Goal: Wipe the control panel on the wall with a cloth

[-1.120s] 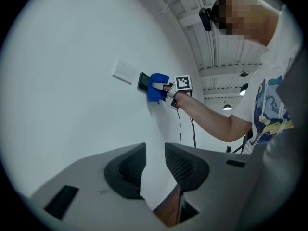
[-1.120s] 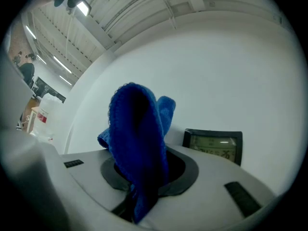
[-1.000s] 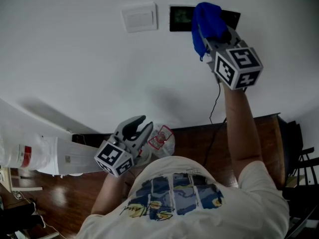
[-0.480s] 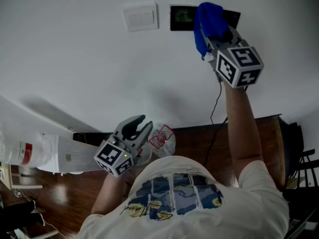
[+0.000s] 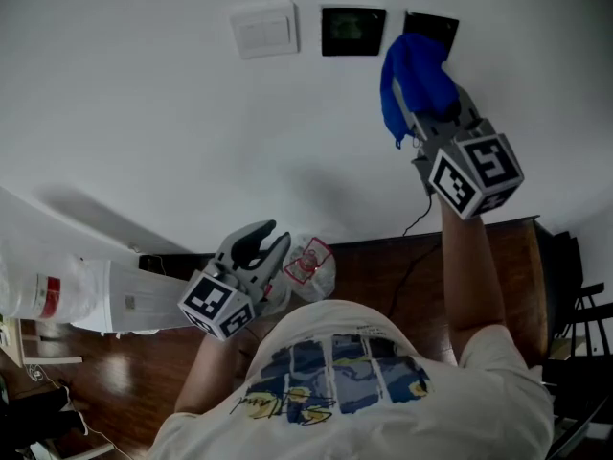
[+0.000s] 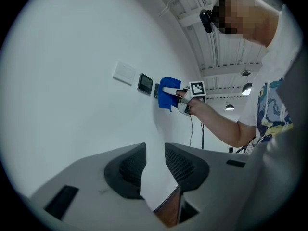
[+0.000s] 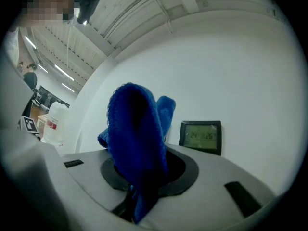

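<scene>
A blue cloth [image 5: 416, 77] is bunched in my right gripper [image 5: 431, 103], which is shut on it and held up against the white wall. The cloth hangs just below a black panel [image 5: 432, 27] and overlaps its lower edge. Left of it is a dark control panel with a green display [image 5: 352, 31]. In the right gripper view the cloth [image 7: 137, 148] fills the jaws and the display [image 7: 200, 136] shows to its right. My left gripper [image 5: 261, 242] is low by the person's chest, open, nothing between its pads [image 6: 127, 170].
A white switch plate [image 5: 264, 30] is left of the panels. A black cable [image 5: 413, 204] runs down the wall to a dark wooden surface [image 5: 383, 266]. A clear plastic bag [image 5: 310, 265] and a long white object [image 5: 86, 295] lie lower left.
My right gripper has slid down and to the right with the cloth, uncovering the green display and the top of the black panel. The left gripper has barely moved.
</scene>
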Available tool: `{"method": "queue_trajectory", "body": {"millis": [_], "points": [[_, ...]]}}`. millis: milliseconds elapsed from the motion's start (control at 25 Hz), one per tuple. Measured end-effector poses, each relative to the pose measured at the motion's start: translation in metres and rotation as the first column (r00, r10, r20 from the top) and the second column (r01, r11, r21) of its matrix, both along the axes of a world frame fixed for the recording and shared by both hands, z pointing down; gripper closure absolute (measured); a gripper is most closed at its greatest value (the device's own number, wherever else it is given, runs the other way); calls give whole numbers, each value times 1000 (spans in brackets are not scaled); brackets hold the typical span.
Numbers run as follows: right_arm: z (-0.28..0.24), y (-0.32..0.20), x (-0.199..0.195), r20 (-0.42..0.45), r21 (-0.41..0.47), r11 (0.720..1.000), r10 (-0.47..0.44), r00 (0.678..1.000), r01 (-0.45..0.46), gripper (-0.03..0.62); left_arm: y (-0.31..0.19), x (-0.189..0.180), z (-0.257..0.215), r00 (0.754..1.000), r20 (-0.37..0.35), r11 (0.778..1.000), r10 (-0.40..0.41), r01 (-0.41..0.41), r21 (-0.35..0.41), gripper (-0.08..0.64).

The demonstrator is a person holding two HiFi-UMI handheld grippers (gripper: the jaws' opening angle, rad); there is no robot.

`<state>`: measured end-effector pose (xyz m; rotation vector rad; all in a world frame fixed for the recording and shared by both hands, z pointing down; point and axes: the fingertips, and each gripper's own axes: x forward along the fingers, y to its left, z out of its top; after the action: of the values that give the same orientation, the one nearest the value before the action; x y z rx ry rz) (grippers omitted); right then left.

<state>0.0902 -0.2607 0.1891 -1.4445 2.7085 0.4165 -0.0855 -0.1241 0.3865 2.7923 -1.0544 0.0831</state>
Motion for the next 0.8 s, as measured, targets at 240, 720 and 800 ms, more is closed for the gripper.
{"method": "queue_trajectory", "body": {"millis": [240,720,800], "points": [[47,57,10,10,-70,998,-11,1000,12,504,-3,-1,-6,1000,-1,1000,-21,21,18,463],[129,137,28,86,-229,973,-1,996,21,505,-2,10,-17,1000,-3,999,-13,13,38,463],[132,141,28,93,-233,972,-8,996,30,505,-2,11,-19,1000,0,999,-11,11,40,463]]}}
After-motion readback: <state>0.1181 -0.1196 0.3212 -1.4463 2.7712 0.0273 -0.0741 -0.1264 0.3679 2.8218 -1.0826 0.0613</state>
